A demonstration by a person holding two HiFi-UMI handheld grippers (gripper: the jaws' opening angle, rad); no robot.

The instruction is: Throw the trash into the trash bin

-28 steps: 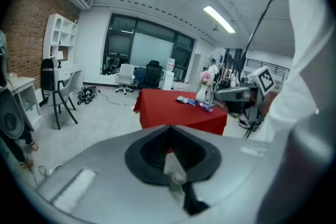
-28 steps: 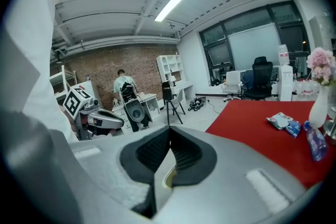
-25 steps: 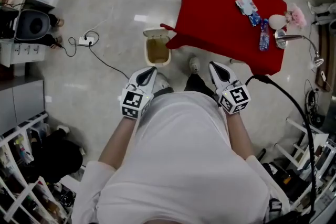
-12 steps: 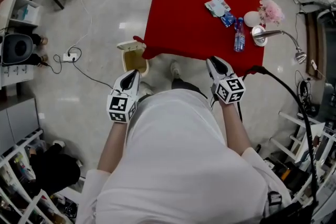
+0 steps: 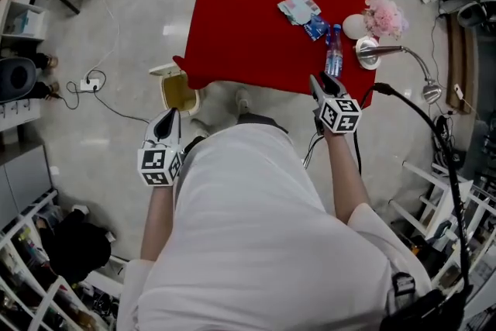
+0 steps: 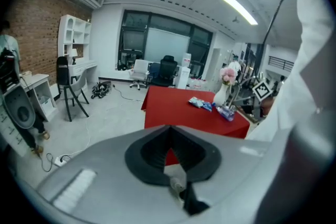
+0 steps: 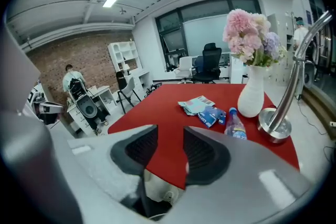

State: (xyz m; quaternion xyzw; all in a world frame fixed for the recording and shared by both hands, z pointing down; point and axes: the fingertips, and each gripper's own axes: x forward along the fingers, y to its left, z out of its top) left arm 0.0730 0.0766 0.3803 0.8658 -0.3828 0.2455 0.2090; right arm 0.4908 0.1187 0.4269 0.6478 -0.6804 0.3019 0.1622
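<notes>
On the red table [image 5: 248, 4] lie a pale wrapper [image 5: 298, 6], a blue wrapper [image 5: 315, 27] and a plastic bottle [image 5: 334, 52]. The cream trash bin [image 5: 178, 89] stands open on the floor at the table's near left corner. My right gripper [image 5: 320, 80] is at the table's near edge, just short of the bottle [image 7: 235, 126]. Its jaws have just been opening and stand apart with nothing between them. My left gripper [image 5: 167, 120] hangs below the bin, shut and empty. The right gripper view shows the wrappers [image 7: 198, 105] ahead.
A white vase of pink flowers [image 5: 370, 18] and a chrome desk lamp [image 5: 372, 52] stand at the table's right end, close to the bottle. A black cable [image 5: 434, 143] runs along my right side. Shelves [image 5: 23, 244] and a power strip [image 5: 87, 84] lie to the left.
The right gripper has travelled forward to the table's near edge by the bottle, and its jaws have parted. The left gripper has stayed near the bin, still shut.
</notes>
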